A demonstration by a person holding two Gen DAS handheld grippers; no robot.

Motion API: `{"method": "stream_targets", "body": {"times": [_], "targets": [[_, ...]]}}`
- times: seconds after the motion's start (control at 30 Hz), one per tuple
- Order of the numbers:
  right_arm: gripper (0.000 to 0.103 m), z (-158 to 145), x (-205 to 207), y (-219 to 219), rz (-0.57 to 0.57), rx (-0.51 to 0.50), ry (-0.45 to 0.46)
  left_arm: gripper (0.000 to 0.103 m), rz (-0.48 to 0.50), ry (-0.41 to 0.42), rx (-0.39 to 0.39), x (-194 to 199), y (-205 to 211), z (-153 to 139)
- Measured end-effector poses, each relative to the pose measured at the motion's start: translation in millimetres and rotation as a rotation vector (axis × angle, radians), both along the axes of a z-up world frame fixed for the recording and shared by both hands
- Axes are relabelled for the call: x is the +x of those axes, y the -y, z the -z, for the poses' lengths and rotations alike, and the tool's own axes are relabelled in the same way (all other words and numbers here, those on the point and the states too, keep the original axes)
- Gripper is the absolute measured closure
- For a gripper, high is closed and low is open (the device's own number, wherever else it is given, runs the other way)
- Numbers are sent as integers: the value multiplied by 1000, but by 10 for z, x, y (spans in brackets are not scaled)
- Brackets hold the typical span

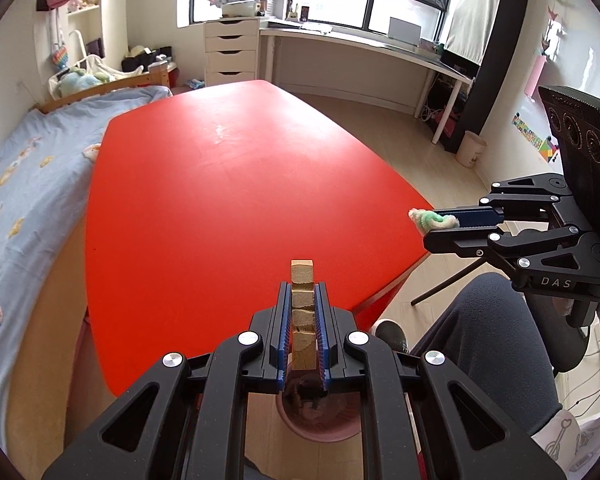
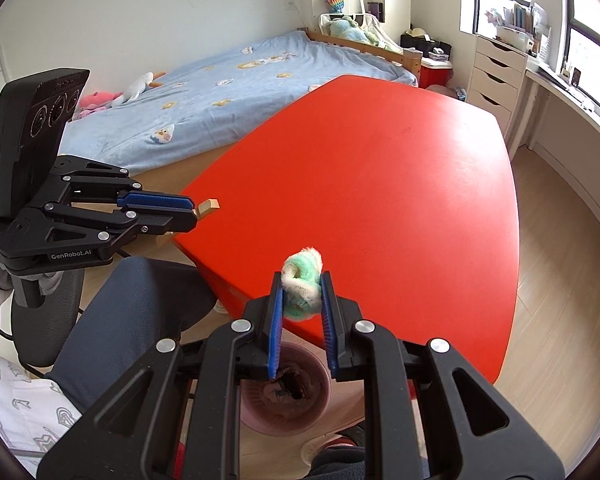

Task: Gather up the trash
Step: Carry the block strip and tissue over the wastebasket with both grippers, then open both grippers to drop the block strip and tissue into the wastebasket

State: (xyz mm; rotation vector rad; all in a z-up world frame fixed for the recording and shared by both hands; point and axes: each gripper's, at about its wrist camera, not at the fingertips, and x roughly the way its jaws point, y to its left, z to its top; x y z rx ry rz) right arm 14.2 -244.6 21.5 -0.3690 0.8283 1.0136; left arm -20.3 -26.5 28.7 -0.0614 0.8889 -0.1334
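**Left wrist view: two pieces of trash are hanging near the bin, ready to be dropped**

Left wrist view is showing the left tool point(image 1: 302, 300) clenched on a notched wooden stick point(image 1: 302, 308), which is lying along the blue pads point(image 1: 283, 320) and sticking out past their tips. Under this tool, on the floor, a pink bin point(image 1: 320, 416) is standing with some dark trash already inside. The right tool point(image 2: 300, 296) is grasping a fluffy green and white ball point(image 2: 303, 286) near the tips of its pads. From the right wrist view the same bin point(image 2: 284, 396) is appearing directly below that tool. The red surface point(image 1: 228, 184) is looking bare, so I am judging that these are the last pieces.

The step in hand seems to be the carrying of both pieces over the bin and the dropping of them. To do it well, each tool should be standing over the mouth of the bin before it is releasing, not over the rim. The stick is long, so it is better to tip it downward first; otherwise it may be landing across the rim and falling on the floor. The ball is light and fuzzy and may be sticking to a pad, so a wide release is helping. The two tools are near each other, so dropping one piece after the other is avoiding a collision.
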Motion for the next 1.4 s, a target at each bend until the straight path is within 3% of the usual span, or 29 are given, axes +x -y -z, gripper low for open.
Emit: {"method": "stream_targets", "body": {"times": [0.5,1.0,1.07,1.1,1.13,1.17,1.2,1.27,1.4], "targets": [[86,342,-491,248,5,-19,-88,91,35,-64,-47,-370,238,314],[85,392,-500,254,-12,-10,-117,91,66,-77,-66,-382,268,365],[78,393,-501,269,-14,-7,-117,86,67,-77,-69,-382,256,379],[71,395,-494,273,-11,-7,-115,77,64,-81,-69,-374,247,388],[49,401,-494,288,-2,-5,-110,54,54,-80,-67,-369,234,395],[28,401,-490,299,7,3,-109,40,44,-73,-67,-375,216,399],[21,397,-481,308,14,12,-114,15,34,-62,-73,-383,202,392],[7,402,-460,319,31,13,-115,10,12,-47,-78,-391,169,376],[3,430,-421,333,60,4,-126,8,-9,-62,-75,-379,139,404]]}}
